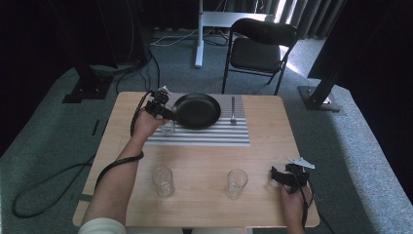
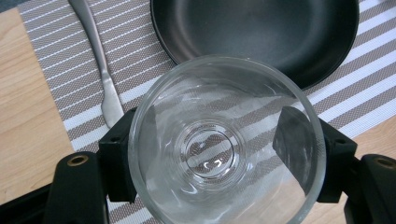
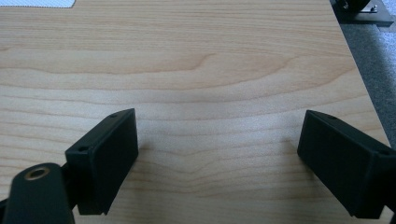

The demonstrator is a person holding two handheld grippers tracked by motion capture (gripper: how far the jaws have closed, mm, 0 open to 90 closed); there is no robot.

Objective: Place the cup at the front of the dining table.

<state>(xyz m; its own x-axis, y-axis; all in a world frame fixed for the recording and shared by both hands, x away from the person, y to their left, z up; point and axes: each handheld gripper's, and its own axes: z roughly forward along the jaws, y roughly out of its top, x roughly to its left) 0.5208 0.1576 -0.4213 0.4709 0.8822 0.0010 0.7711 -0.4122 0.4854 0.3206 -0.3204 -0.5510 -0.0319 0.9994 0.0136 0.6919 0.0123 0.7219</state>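
Glass tumbler [image 2: 226,144], clear and round, sat between the jaws of the left gripper [image 1: 158,108], which pressed against its opposite sides just below the rim; it stood on the grey-and-white striped woven placemat [image 1: 214,134], at the left edge of the black round frying pan [image 1: 197,110], the landmark for all else. Judging by its thin clear wall, it would be light, rigid, slippery and breakable, so a hold across the widest part of the body, squeezed gently and kept upright, looked the safest. Going from the person's edge of the pale wooden table [image 1: 263,146] outward: the right gripper [image 1: 285,175] rested low over bare wood, well apart from the pan toward the near right corner, its jaws spread wide with nothing between them. Two more clear drinking glasses [image 1: 163,181] [image 1: 236,183] stood upright near that edge, in front of the pan and clear of the placemat. Beyond them lay the placemat with the held tumbler almost against the pan's rim, the closest thing to knock. A silver metal fork [image 1: 233,110] lay just right of the pan on the same mat. Farther off, past the table, a black folding chair [image 1: 258,48] stood on grey carpet.
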